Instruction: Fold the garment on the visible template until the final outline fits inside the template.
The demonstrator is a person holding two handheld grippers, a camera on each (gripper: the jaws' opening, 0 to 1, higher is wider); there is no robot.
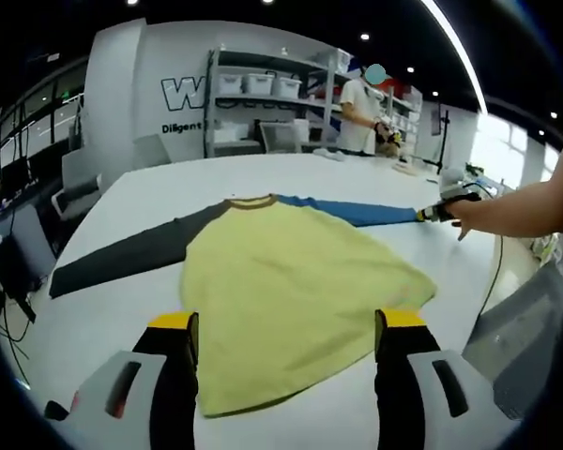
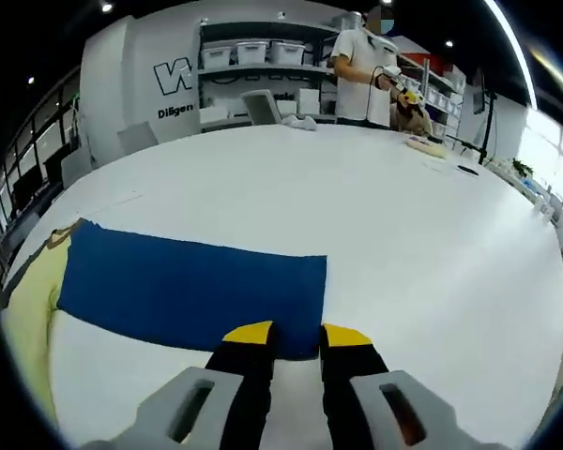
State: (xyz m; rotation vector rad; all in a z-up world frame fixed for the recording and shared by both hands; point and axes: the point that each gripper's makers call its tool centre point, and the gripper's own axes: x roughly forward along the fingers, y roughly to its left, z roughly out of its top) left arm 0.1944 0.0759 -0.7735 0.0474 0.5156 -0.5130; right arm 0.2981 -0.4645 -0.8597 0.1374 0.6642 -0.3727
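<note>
Left claw point(image 1: 286, 342) apart above hem of shirt point(image 1: 291, 272); right claw point(image 2: 286, 336) narrowly apart straddling blue sleeve point(image 2: 192, 286) cuff, grip indeterminate.

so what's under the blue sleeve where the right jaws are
Around the blue sleeve only bare white table shows, and no template outline is visible beside it. The sleeve covers whatever lies beneath it. The right gripper sits at the cuff's edge; whether its jaws pinch the fabric cannot be told.

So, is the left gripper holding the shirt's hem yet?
No: in the left gripper view the left gripper stands open, its jaws wide apart over the yellow shirt, clamping nothing.
</note>
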